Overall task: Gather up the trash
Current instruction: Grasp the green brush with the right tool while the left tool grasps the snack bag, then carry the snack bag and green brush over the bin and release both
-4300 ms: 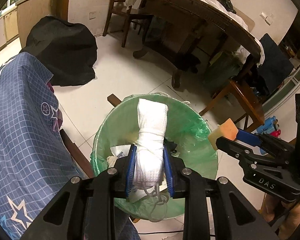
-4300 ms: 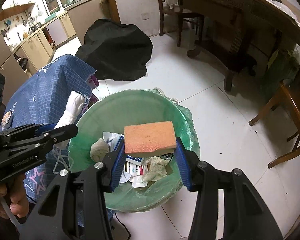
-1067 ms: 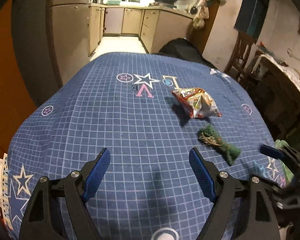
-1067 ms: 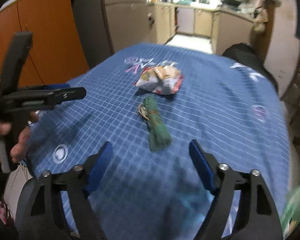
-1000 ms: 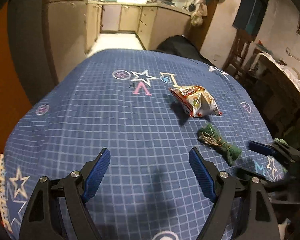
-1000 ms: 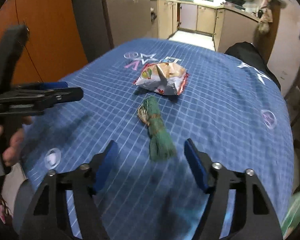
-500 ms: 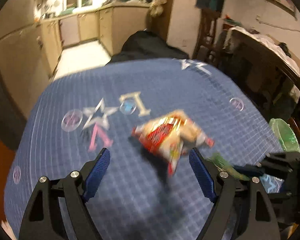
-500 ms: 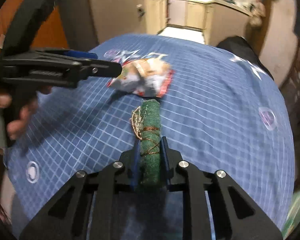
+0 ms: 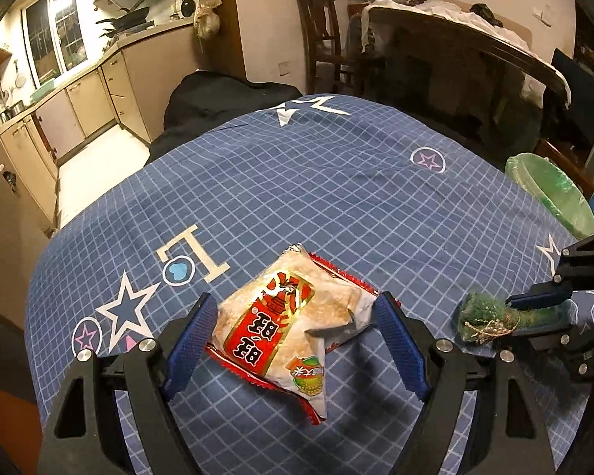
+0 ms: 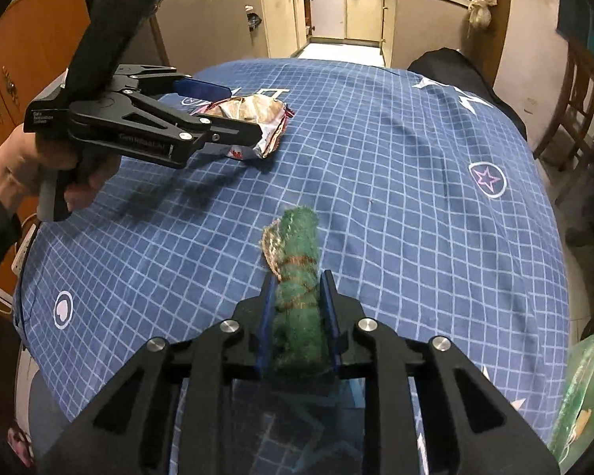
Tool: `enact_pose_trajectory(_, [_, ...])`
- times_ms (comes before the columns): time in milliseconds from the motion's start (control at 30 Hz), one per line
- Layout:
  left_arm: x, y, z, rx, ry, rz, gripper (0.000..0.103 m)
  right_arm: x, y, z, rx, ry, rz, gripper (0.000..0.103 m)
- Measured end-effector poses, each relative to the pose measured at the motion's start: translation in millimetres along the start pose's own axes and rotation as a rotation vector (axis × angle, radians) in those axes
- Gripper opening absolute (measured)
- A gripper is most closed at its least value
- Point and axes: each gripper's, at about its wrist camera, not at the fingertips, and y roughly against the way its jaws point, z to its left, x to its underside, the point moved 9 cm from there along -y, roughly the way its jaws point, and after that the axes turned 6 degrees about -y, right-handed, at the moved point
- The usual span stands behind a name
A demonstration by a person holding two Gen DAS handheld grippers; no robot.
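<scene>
A crumpled red and tan snack bag [image 9: 285, 324] lies on the blue checked tablecloth [image 9: 336, 182]. My left gripper [image 9: 296, 304] is open and straddles it, its blue pads on either side and not pressing. In the right wrist view the same bag [image 10: 253, 118] sits between the left gripper's [image 10: 237, 113] fingers. A green fibrous roll tied with twine [image 10: 297, 245] is pinched between the pads of my right gripper [image 10: 298, 281], whose jaws are easing open a little. The left wrist view shows that roll [image 9: 483, 316] in the right gripper [image 9: 503, 318] at the right edge.
A bin lined with a green bag [image 9: 550, 194] stands past the table's right edge, also low right as the bin [image 10: 586, 388]. A person's hand [image 10: 12, 166] holds the left gripper. Kitchen cabinets [image 9: 79, 99], a dark heap on the floor and a wooden table with chairs lie beyond.
The left gripper swung across the cloth and rolled, and now straddles the snack bag. The right gripper, open a second ago, moved onto the green roll and shut on it.
</scene>
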Motion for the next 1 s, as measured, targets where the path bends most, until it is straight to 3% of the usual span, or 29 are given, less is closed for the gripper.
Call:
enact_pose_trajectory(100, [6.6,-1.8,-1.8,0.000,-0.015,0.026,0.074,-4.4,-9.1,0.7,0.005,0.028,0.026,0.032])
enact_pose_trajectory(200, [15.1,-9.2,-2.8,-0.004,-0.020,0.057,0.062,-7.4,-19.4,-2.6,0.028,0.045,0.047,0.032])
enact_pose_trajectory(467, [15.5,-11.3,6.3,0.016,0.099,0.037,0.061,-7.1,-24.1,1.1,0.034,0.034,0.042,0.031])
enact_pose_trajectory(567, [15.0,-9.5,4.8,-0.016,0.120,0.035,0.056,-4.4,-19.2,4.4,0.040,0.021,0.024,0.020])
enact_pose_trajectory(667, [14.5,-3.7,2.7,-0.041,0.155,0.010,0.048,-0.3,-12.0,7.2,0.035,-0.009,-0.007,0.018])
enact_pose_trajectory(800, [15.0,15.2,-2.5,-0.084,0.187,-0.041,0.046,2.5,5.1,6.1,0.030,-0.057,-0.067,0.018])
enact_pose_trajectory(1000, [25.1,72.6,-12.3,-0.229,0.264,-0.108,0.046,5.4,53.2,0.6,0.063,-0.108,-0.194,0.017])
